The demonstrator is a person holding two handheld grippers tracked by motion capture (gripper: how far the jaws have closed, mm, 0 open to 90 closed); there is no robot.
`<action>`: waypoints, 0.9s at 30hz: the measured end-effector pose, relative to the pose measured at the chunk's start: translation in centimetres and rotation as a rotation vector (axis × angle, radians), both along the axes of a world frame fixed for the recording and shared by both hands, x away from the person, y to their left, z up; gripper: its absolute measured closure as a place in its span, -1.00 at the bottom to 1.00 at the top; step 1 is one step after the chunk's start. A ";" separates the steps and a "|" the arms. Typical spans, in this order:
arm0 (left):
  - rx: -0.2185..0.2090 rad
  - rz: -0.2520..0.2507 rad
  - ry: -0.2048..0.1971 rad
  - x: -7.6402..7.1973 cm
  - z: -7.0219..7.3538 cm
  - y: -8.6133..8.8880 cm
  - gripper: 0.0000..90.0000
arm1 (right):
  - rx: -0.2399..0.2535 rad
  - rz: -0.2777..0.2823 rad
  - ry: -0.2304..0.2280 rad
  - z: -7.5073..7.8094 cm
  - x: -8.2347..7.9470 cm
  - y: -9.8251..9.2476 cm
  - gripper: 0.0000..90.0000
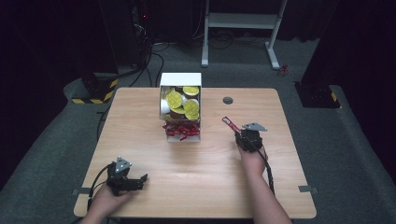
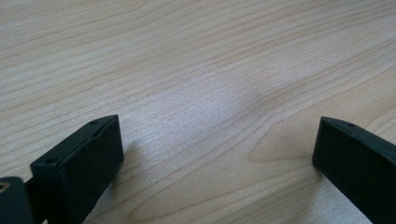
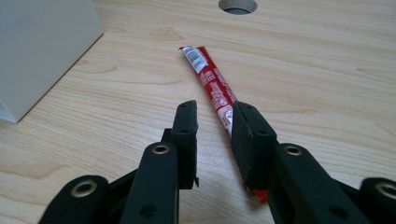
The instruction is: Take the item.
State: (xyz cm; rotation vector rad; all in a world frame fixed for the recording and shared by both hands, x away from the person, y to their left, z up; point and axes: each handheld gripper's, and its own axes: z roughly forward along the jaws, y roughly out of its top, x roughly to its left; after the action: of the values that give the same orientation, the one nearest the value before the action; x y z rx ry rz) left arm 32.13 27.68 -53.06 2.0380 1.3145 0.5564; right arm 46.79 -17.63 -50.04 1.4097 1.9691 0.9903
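Note:
A red stick packet [image 3: 210, 77] lies flat on the wooden table [image 3: 327, 70], its white end pointing away from me. My right gripper [image 3: 215, 108] sits low over the packet's near end with the jaws a little apart. The packet runs along the inner face of one jaw and neither pad presses on it. In the high view the packet [image 1: 228, 122] lies right of the white box, just ahead of the right gripper [image 1: 238, 133]. My left gripper [image 1: 141, 180] rests near the front left of the table, jaws wide apart [image 2: 219, 140] over bare wood, nothing between them.
A white box [image 1: 181, 79] stands at the table's far middle, holding several yellow-lidded cups [image 1: 190, 106] above a heap of red packets [image 1: 181, 130]. Its side wall [image 3: 42, 46] is close on the left in the right gripper view. A round cable hole [image 1: 228, 100] lies beyond the packet.

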 end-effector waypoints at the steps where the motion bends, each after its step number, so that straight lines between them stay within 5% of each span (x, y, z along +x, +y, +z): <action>1: 0.000 0.000 0.000 0.0 0.0 0.0 -0.95 | -0.004 0.003 -0.009 0.2 -0.1 -0.1 0.58; 17: -0.006 0.004 -0.003 0.0 0.0 0.0 -0.95 | 0.024 0.029 -0.038 2.4 -2.0 -0.5 0.33; 27: -0.006 0.004 -0.002 0.0 0.0 0.0 -0.95 | 0.047 0.095 -0.049 2.6 -3.9 0.8 0.11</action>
State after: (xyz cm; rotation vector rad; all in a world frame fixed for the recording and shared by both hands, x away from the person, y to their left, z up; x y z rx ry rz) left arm 32.14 27.64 -53.09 2.0296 1.3172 0.5553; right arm 42.90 -16.82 -47.42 1.3137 2.0046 1.1095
